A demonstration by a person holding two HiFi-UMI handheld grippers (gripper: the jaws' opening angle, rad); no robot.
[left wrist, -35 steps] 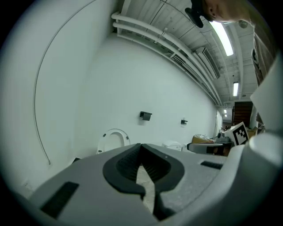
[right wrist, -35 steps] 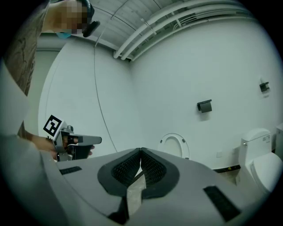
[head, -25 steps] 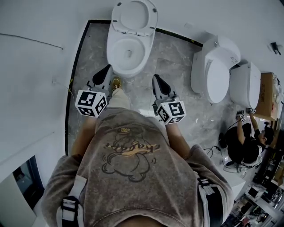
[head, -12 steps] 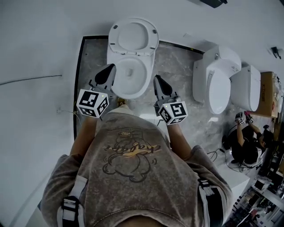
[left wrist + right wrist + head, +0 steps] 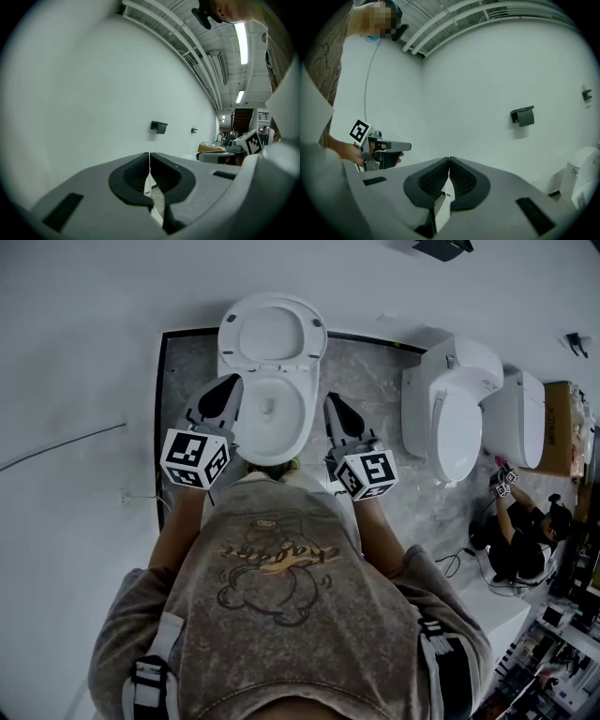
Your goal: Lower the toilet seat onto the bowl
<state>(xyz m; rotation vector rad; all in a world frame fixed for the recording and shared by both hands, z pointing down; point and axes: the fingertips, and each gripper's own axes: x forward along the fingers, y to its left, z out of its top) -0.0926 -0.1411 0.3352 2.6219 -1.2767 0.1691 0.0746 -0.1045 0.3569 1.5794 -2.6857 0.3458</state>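
In the head view a white toilet stands against the wall, its seat (image 5: 272, 334) raised upright over the open bowl (image 5: 274, 413). My left gripper (image 5: 232, 382) hovers at the bowl's left rim and my right gripper (image 5: 331, 401) at its right rim. Neither touches the toilet. Both are shut with nothing between the jaws. The left gripper view shows my left gripper (image 5: 149, 157) shut, pointing at the bare wall. The right gripper view shows my right gripper (image 5: 449, 160) shut too, with the left gripper (image 5: 377, 147) off to its left.
Two more white toilets (image 5: 452, 409) (image 5: 520, 418) stand to the right on the grey marble floor (image 5: 370, 371). A person (image 5: 511, 535) crouches at far right beside a cardboard box (image 5: 564, 437). A dark paper holder (image 5: 523, 116) hangs on the wall.
I have stepped closer to the toilet. Both grippers moved forward from in front of the bowl to either side of it. Their jaws stayed shut.
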